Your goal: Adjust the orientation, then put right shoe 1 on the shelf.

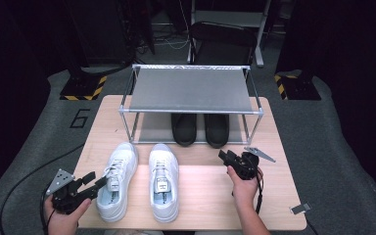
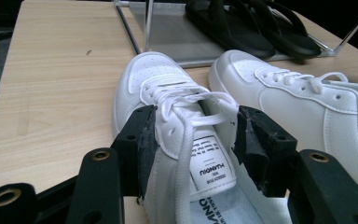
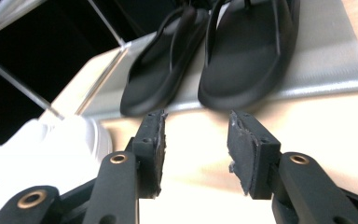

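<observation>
On worktop front, left: white sneaker (image 2: 168, 107), its tongue and collar between the spread jaws of the left hand-held gripper (image 2: 196, 140); right hand-held gripper (image 3: 196, 140) released, empty, near black sandals (image 3: 214, 51); risk: soft collar buckling, shoe slipping.

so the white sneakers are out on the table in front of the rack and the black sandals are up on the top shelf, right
Not quite. The white sneakers are on the table in front of the rack, but the black sandals are on the bottom shelf, under the top one, which is bare. The high view shows it.
</observation>
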A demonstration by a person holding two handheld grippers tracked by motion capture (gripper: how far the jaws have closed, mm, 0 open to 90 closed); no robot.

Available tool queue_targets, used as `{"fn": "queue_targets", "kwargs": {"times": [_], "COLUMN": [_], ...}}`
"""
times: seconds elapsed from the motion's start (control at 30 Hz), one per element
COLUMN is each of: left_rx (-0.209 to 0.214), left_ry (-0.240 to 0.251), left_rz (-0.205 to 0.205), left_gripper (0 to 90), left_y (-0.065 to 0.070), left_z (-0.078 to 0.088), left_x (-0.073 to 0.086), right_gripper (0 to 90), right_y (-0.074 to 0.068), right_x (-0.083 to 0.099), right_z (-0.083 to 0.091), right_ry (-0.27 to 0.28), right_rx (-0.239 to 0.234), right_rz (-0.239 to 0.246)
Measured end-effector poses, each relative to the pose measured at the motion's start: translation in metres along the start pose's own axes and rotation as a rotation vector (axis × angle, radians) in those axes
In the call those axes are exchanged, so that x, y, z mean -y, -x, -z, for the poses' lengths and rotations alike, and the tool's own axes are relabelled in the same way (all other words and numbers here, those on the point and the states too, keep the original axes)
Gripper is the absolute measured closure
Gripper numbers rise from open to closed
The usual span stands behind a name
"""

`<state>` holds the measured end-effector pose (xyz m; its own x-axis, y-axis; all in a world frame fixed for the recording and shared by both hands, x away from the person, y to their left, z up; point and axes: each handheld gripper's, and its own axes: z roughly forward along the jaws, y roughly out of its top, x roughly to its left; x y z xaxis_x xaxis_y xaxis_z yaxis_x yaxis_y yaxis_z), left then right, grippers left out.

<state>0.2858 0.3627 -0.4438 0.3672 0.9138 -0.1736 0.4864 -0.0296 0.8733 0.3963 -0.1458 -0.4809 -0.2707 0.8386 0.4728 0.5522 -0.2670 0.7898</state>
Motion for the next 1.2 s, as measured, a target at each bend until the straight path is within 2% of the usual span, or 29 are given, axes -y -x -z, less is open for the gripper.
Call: {"fn": "queue_targets", "kwargs": {"times": [0.07,0.2,0.3,0.4,0.5,0.67,0.73,0.83,0.93,1.0,1.1,1.2], "left_rx": [-0.005,-0.019,-0.019,-0.024,-0.035,-0.038,-0.042,-0.047,-0.06,-0.066,-0.068,-0.076], "left_ry": [0.003,0.0,-0.031,-0.041,-0.038,-0.071,-0.079,-0.091,-0.1,-0.089,-0.111,-0.127], "left_rz": [0.003,-0.001,-0.005,0.0,0.005,0.011,0.006,0.003,0.006,0.016,0.02,0.031], "left_gripper": [48.2,48.3,50.0,50.7,51.2,51.4,53.4,56.0,55.9,55.8,55.7,55.7], "left_y": [-0.001,-0.001,-0.003,-0.004,-0.003,-0.003,-0.002,-0.002,-0.002,-0.003,-0.005,-0.007], "left_z": [0.001,0.002,0.0,-0.002,-0.007,-0.01,-0.011,-0.014,-0.014,-0.015,-0.016,-0.019], "left_x": [0.001,0.003,0.005,0.006,0.007,0.008,0.008,0.009,0.011,0.012,0.014,0.017], "right_gripper": [56.7,56.6,56.3,55.9,55.9,55.9,56.8,57.5,57.0,55.5,54.4,54.4], "right_y": [0.0,0.002,0.003,0.005,0.003,0.001,0.002,0.006,0.012,0.016,0.019,0.022], "right_x": [0.004,0.013,0.02,0.025,0.029,0.032,0.033,0.039,0.045,0.047,0.047,0.049], "right_z": [0.009,0.024,0.031,0.038,0.043,0.051,0.053,0.054,0.056,0.057,0.059,0.059], "right_ry": [0.012,0.03,0.034,0.054,0.058,0.068,0.067,0.073,0.085,0.089,0.099,0.096], "right_rx": [-0.006,-0.023,-0.024,-0.087,-0.086,-0.082,-0.087,-0.071,-0.071,-0.064,-0.073,-0.069], "right_rz": [0.028,0.032,0.05,0.034,0.071,0.115,0.141,0.178,0.163,0.143,0.117,0.115]}}
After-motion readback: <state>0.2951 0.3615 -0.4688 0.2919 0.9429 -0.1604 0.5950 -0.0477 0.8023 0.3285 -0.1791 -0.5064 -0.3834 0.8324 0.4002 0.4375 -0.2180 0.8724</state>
